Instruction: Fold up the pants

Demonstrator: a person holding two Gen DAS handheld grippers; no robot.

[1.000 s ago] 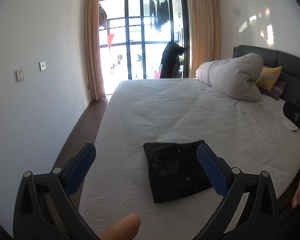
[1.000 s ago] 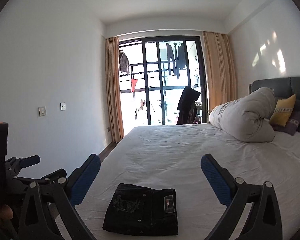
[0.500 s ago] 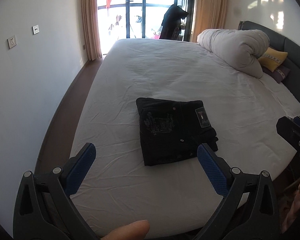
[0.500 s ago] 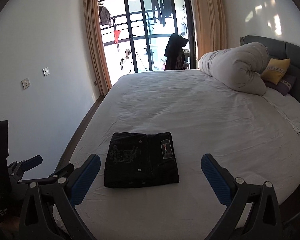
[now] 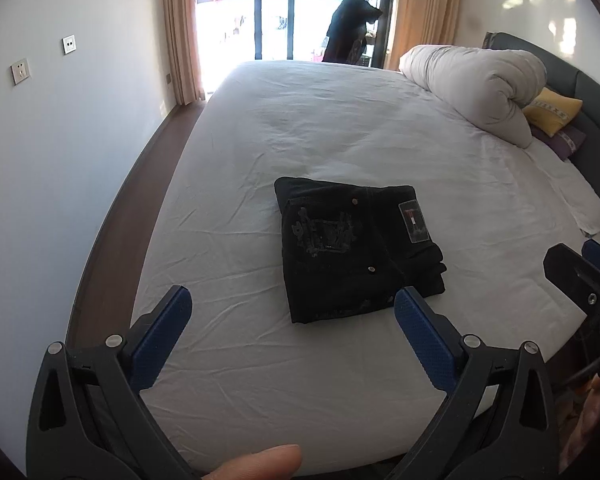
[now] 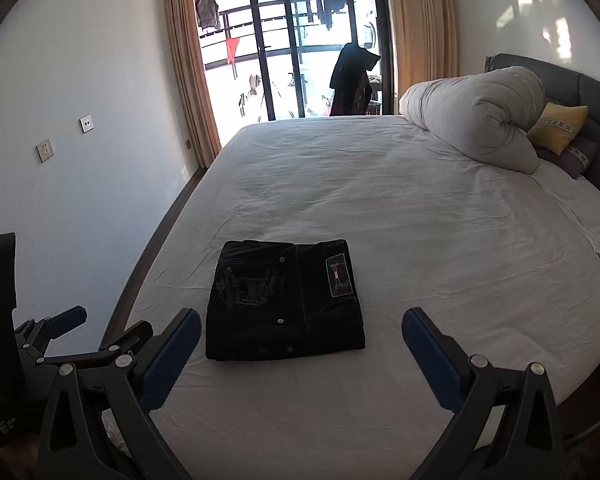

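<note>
A wide bed with a wrinkled white sheet [image 6: 400, 208] fills most of both views. At its head lies a rolled pale grey duvet [image 6: 476, 120], with a yellow square cushion [image 6: 558, 128] just beside it against the dark headboard. The black denim pants [image 6: 284, 300], folded into a compact rectangle with a rectangular patch label facing up, rest flat on the sheet near the foot edge of the bed, well apart from the duvet. The left hand-held gripper [image 5: 292, 324] hangs above the bed's near edge with its blue-padded jaws spread wide and nothing between them. The right hand-held gripper [image 6: 300, 344] is likewise wide open and empty, clear of the pants. A fingertip [image 5: 260, 462] shows at the bottom of the left wrist view.
</note>
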